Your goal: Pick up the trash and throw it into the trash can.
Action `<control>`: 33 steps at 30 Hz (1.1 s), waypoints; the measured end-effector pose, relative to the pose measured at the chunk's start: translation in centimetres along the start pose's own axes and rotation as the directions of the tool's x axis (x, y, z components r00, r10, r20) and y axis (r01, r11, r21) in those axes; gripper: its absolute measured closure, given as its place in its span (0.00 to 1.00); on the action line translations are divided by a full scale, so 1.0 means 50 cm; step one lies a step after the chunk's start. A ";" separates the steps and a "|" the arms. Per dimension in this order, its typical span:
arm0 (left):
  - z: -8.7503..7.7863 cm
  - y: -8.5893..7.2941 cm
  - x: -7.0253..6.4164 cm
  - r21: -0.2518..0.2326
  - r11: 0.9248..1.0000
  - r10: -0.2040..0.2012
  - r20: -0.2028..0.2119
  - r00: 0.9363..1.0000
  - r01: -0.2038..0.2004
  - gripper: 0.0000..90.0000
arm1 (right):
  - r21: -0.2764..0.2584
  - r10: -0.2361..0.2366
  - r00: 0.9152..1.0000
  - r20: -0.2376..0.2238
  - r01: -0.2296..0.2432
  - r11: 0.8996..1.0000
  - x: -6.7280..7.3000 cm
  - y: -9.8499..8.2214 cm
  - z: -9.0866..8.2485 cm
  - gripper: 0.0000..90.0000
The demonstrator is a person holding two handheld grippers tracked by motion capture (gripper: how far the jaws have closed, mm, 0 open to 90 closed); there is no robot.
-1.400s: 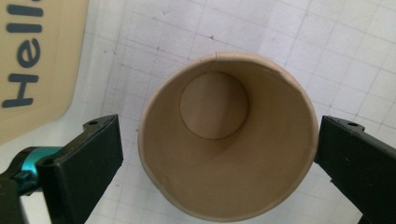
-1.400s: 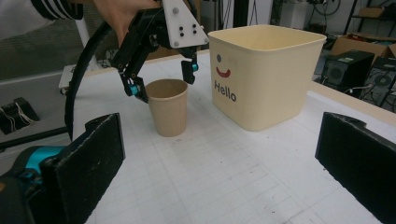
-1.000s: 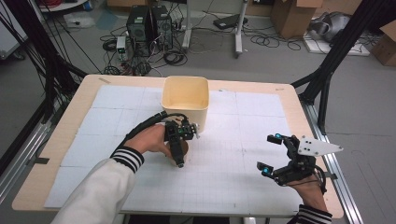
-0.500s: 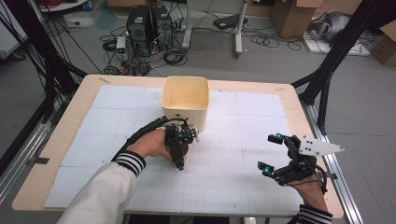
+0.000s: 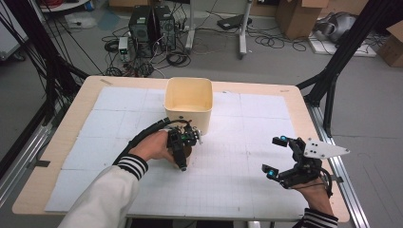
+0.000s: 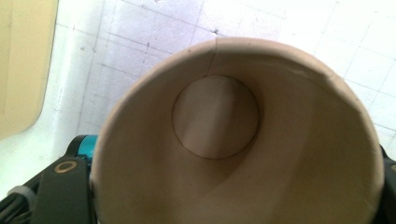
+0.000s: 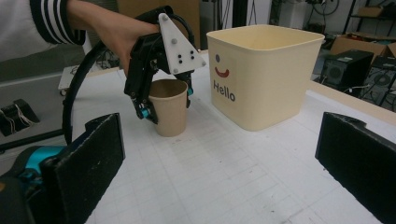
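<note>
A brown paper cup [image 7: 169,112] stands upright on the white gridded mat, just in front of the cream bin [image 7: 266,84]. My left gripper [image 7: 168,102] comes down over it from above. Its jaws have just been closing with the cup between them, and the teal-tipped fingers [image 7: 147,112] press on the cup's sides. From above, the left gripper [image 5: 187,152] hides most of the cup [image 5: 188,151]. The cup's empty inside [image 6: 215,116] shows in the left gripper view. My right gripper [image 5: 274,156] rests at the front right, open [image 7: 224,163], with nothing between its jaws.
The cream bin [image 5: 187,116], marked "Hello" with a smile, stands at the middle back of the mat and looks empty. The table edge [image 5: 328,156] runs close to the right hand. Black frame posts rise at both sides.
Both hands stay where they were. The left gripper remains over the cup beside the bin, with only a slight shift of the sleeve.
</note>
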State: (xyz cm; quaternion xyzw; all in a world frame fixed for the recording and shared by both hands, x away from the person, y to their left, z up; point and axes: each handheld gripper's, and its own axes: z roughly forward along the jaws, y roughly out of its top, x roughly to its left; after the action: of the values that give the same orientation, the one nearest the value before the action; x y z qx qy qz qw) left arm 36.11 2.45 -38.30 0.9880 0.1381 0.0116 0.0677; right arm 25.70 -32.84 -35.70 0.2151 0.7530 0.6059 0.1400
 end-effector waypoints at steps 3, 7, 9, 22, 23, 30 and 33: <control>-0.001 0.000 -0.001 0.000 1.000 0.004 -0.001 1.000 -0.004 0.31 | 0.001 0.004 1.000 -0.002 -0.004 1.000 0.001 0.000 -0.001 0.00; -0.005 0.000 -0.002 -0.003 1.000 0.002 -0.010 1.000 -0.003 0.37 | -0.002 -0.005 1.000 -0.003 0.005 1.000 0.000 0.000 0.000 0.00; -0.006 0.000 -0.003 0.001 1.000 -0.002 -0.012 1.000 0.002 0.38 | 0.003 -0.002 1.000 -0.006 0.002 1.000 0.001 0.000 0.000 0.00; -0.019 -0.005 -0.008 0.032 0.999 -0.018 -0.006 1.000 0.018 0.39 | -0.003 -0.003 1.000 -0.003 0.003 1.000 -0.001 0.000 0.000 0.00; -0.024 -0.006 -0.008 0.028 0.999 -0.020 -0.013 1.000 0.020 0.39 | -0.001 0.001 1.000 -0.004 -0.001 1.000 0.000 0.000 0.000 0.00; -0.073 -0.006 -0.011 0.018 0.999 -0.037 -0.018 0.999 0.037 0.39 | 0.001 -0.003 1.000 -0.004 0.003 1.000 0.000 0.001 0.001 0.00; -0.095 -0.007 -0.014 0.018 0.999 -0.036 -0.020 0.999 0.036 0.39 | -0.004 -0.004 1.000 -0.004 0.004 1.000 -0.001 0.001 0.001 0.00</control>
State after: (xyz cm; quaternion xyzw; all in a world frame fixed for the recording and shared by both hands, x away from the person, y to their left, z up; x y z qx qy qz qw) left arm 35.15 3.21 -33.65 0.9858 0.1567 0.0191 0.0576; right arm 25.76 -32.80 -35.66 0.2123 0.7524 0.6076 0.1402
